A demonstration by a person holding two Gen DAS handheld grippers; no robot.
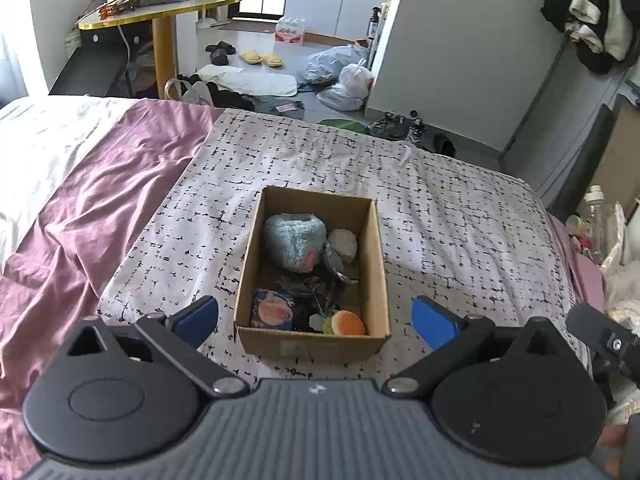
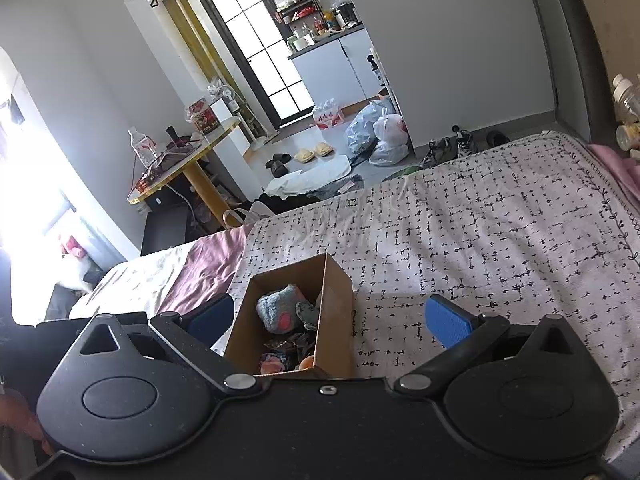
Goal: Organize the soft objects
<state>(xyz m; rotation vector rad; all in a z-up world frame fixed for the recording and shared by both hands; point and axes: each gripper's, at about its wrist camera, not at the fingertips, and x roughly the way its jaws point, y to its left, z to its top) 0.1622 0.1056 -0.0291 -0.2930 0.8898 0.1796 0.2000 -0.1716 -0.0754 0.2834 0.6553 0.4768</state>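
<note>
Left gripper (image 1: 316,318) has its jaws spread wide, nothing between the blue pads (image 1: 434,322); it hangs just short of the cardboard box (image 1: 312,342), whose near wall sits between the fingertips. Right gripper (image 2: 330,322) is also spread wide and empty, with the box (image 2: 336,320) just ahead and slightly left of its centre.

Box stands upright on the black-and-white patterned blanket (image 1: 440,216). Inside, nearest the left gripper: an orange bun-like soft toy (image 1: 348,323) at the right corner, a blue packet with a peach picture (image 1: 272,312) at the left corner. Dark crumpled items (image 1: 308,288) lie mid-box. Beyond them a fluffy blue plush (image 1: 294,242) and a whitish round piece (image 1: 344,242) lie against the far end.

Left of the blanket lies a mauve sheet (image 1: 100,200). Far beyond the bed: a yellow table (image 1: 164,12), slippers (image 1: 260,58), plastic bags (image 1: 344,72) on the floor.
</note>
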